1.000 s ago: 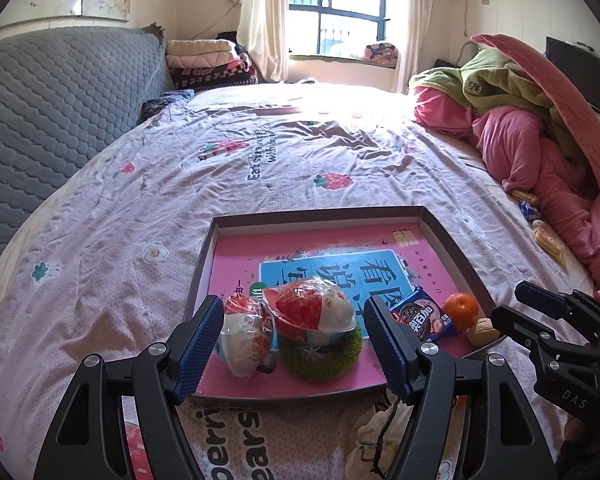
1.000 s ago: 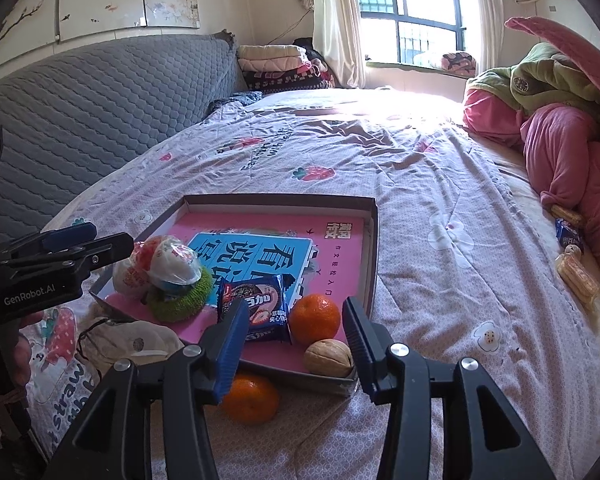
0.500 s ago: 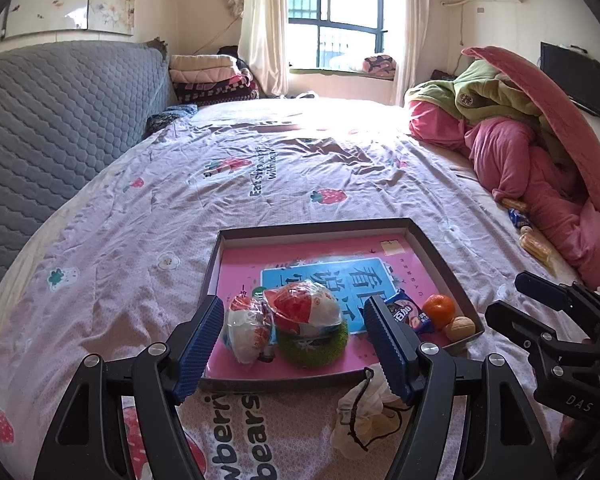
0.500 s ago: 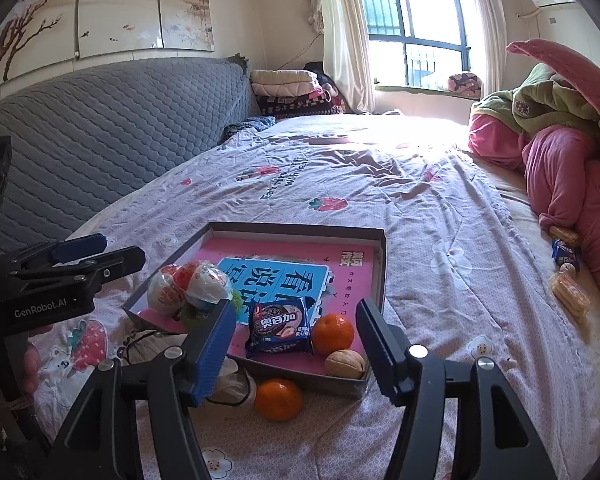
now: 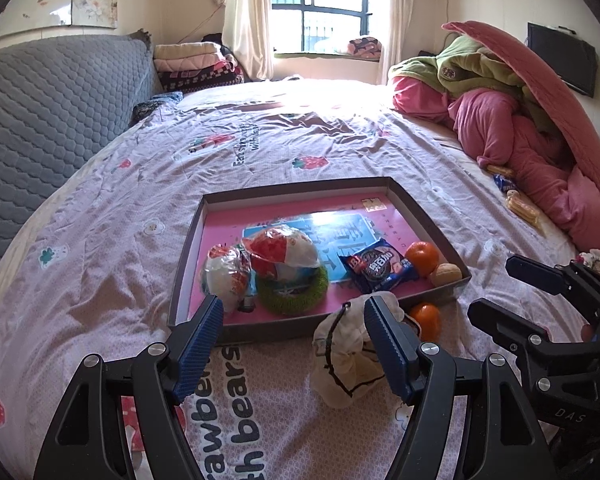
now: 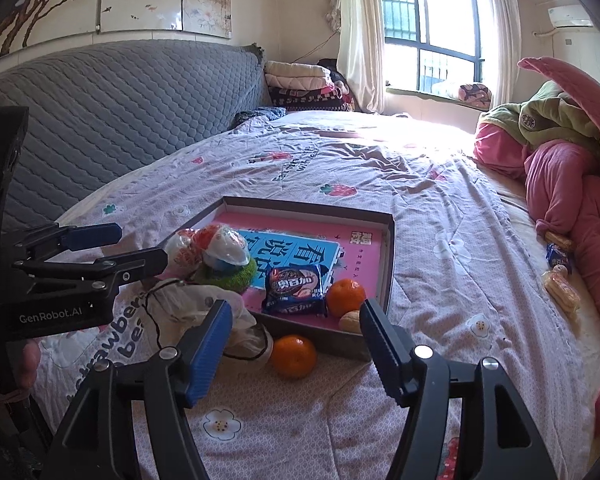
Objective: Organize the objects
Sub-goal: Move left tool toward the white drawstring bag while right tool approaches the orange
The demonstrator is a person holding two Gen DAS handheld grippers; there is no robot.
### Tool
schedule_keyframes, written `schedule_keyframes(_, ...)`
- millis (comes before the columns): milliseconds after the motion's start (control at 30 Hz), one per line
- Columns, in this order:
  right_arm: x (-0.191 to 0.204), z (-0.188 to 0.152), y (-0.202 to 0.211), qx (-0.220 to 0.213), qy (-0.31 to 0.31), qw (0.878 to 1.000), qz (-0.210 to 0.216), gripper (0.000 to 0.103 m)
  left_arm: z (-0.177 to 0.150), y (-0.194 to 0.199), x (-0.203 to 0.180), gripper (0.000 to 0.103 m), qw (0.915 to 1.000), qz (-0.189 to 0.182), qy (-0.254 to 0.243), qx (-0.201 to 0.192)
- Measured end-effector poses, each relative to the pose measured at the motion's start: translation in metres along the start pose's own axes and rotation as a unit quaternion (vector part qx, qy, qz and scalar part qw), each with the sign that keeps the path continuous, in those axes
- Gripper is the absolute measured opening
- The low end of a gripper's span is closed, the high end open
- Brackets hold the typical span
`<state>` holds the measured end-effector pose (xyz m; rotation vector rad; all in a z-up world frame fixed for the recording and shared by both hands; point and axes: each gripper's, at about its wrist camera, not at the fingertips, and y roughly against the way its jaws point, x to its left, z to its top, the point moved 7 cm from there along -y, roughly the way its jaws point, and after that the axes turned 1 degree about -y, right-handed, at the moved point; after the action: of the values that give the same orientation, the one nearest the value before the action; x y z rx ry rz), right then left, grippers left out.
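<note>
A brown tray (image 5: 428,216) with a pink bottom lies on the bedspread. It holds wrapped snacks (image 5: 224,276), a green scrubber ring (image 5: 296,292), a blue cookie pack (image 5: 380,266), an orange (image 5: 422,258) and a walnut (image 5: 445,274). In front of the tray (image 6: 388,264) lie a cream drawstring pouch (image 6: 188,308) and a second orange (image 6: 293,356). My right gripper (image 6: 296,328) hovers just short of that orange, jaws opening, pads touching nothing. My left gripper (image 5: 296,320) stands open and empty before the tray's near rim, with the pouch (image 5: 348,360) beside its right finger.
A heap of pink and green quilts (image 5: 520,140) fills the bed's right side, with loose snack packs (image 6: 560,288) at its foot. A grey quilted headboard (image 5: 40,120) runs along the left. Folded blankets (image 5: 196,64) are stacked near the window.
Both grippers have drawn back from the tray, so the pouch and the loose orange now show in front of it. The right jaws have spread wider.
</note>
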<state>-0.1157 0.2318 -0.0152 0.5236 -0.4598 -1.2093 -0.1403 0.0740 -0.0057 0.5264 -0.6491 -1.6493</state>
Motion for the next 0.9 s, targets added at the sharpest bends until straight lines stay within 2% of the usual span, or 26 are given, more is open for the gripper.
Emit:
schedule_keyframes(367,-0.007,-0.030,-0.014,0.048,-0.009,0.999,-0.009,0.066,-0.029,-0.023,-0.005,0.074,0.9992,-0.006,-0.003,0.039)
schedule_keyframes(900,-0.009,-0.049,-0.038,0.085,-0.006,0.996,-0.019,0.066,-0.042,-0.051,-0.008,0.074,0.9978,-0.019,0.003,0.064)
